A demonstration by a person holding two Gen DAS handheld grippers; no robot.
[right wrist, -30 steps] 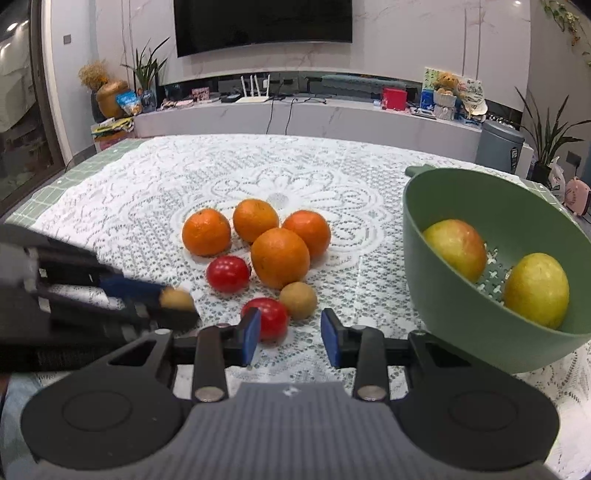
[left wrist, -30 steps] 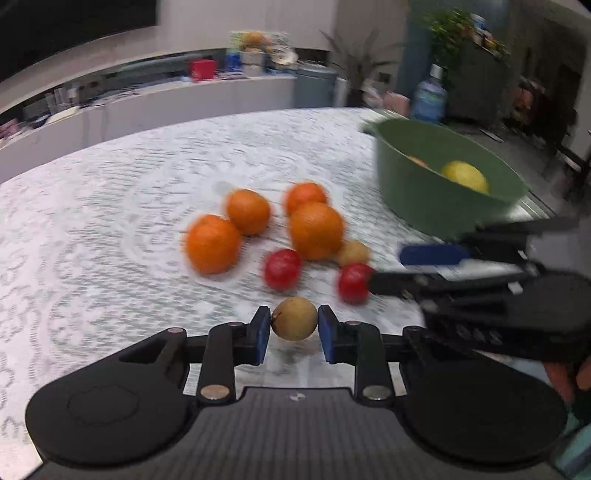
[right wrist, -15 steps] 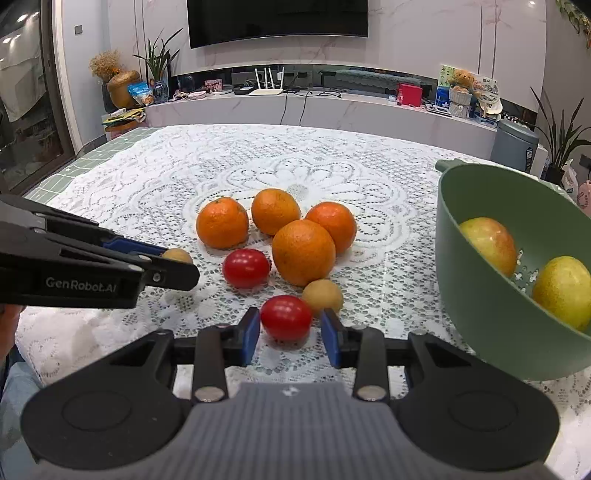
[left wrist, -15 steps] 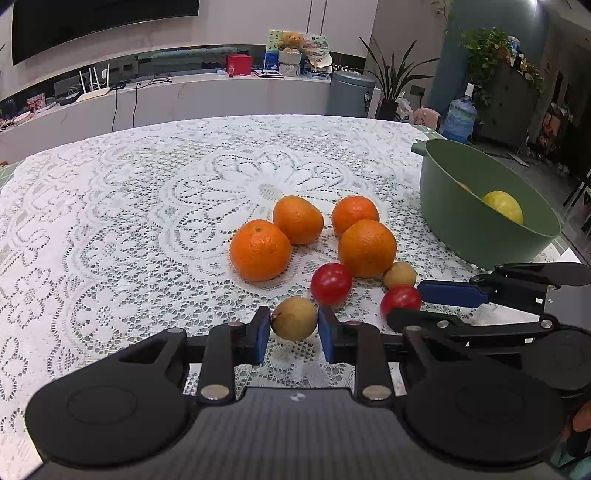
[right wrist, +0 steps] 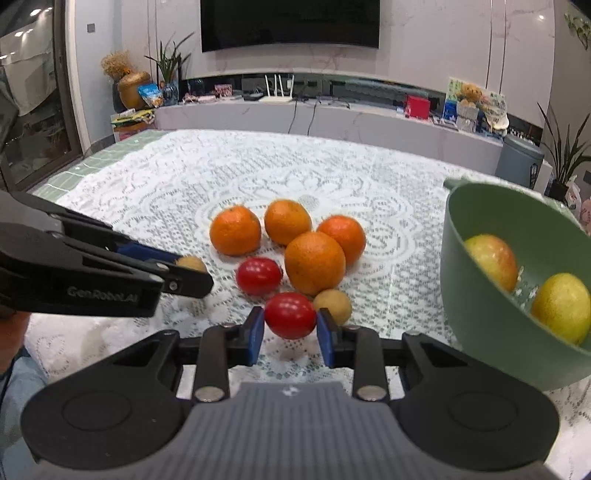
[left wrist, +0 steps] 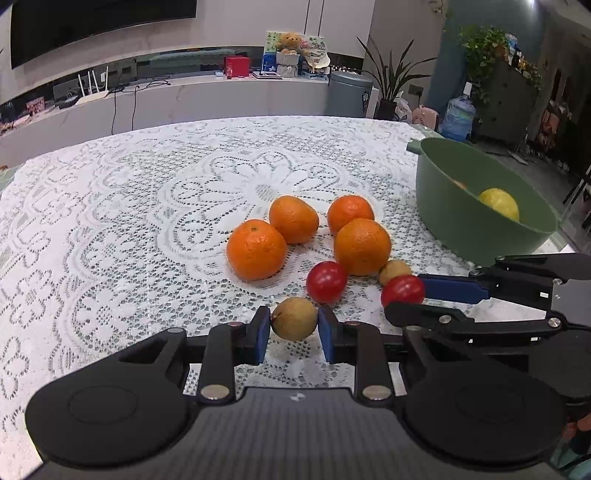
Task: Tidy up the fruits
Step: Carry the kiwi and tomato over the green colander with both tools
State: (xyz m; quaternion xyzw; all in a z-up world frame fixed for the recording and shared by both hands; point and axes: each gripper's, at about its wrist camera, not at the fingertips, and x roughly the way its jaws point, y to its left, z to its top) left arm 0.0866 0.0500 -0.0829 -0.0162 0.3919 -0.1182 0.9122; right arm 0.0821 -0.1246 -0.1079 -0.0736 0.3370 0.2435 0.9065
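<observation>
Right gripper (right wrist: 290, 330) jaws closing on the red tomato (right wrist: 290, 315); green bowl (right wrist: 480, 314) at right.

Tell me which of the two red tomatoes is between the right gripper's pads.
The nearer red tomato, beside the small brown fruit, sits between the right gripper pads. The other tomato lies free left of the big orange.

Black tool (right wrist: 290, 334), blue pads (right wrist: 255, 334), "GenRobot.AI" lettering.

A home living and dining room. A table under a white lace tablecloth (right wrist: 155, 192) faces a large wall-mounted black television screen (right wrist: 290, 22) above a long white marble-topped media console (right wrist: 332, 118) bearing a white router (right wrist: 277, 96), a teddy bear (left wrist: 289, 38) and potted houseplants (left wrist: 388, 85).
</observation>
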